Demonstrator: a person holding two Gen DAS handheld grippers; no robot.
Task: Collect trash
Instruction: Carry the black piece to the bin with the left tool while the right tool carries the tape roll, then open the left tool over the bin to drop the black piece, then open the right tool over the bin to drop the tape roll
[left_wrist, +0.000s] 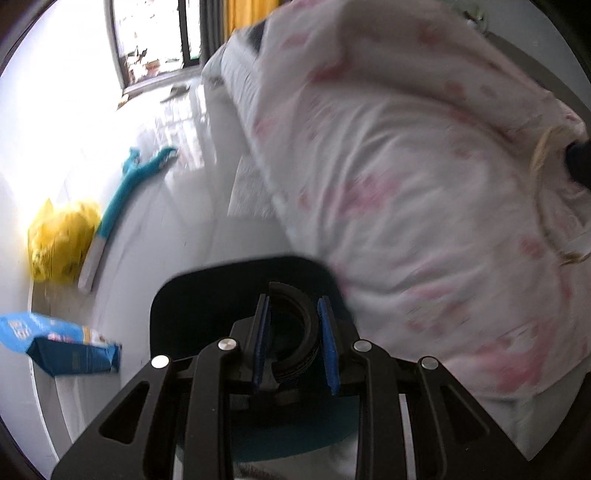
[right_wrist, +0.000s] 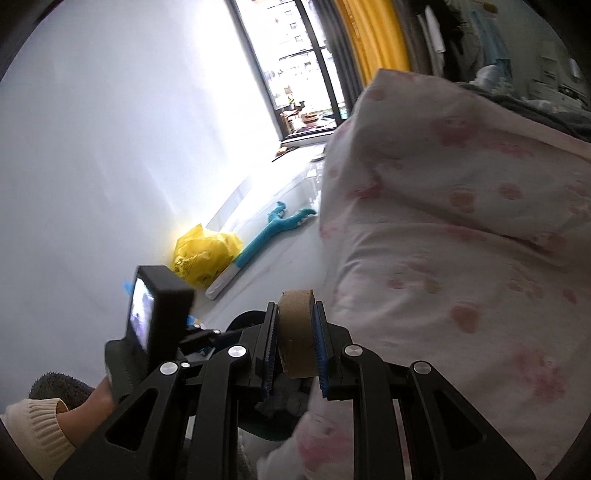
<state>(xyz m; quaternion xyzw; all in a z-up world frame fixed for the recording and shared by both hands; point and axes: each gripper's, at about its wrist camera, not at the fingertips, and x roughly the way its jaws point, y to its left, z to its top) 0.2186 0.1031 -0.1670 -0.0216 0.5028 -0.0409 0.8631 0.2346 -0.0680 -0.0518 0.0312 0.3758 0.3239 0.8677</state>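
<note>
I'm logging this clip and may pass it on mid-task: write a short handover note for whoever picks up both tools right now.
Left tool: shut on a black ring-shaped object, held over a dark bin; both blurred.
Right tool: shut on a brown cardboard roll, beside the pink-patterned duvet.
On the floor: yellow plastic bag by the wall, a teal and white item next to it, a blue packet near the bin.
Done: two items picked up.
Left: drop both, probably into the bin, then gather the floor items.
</note>
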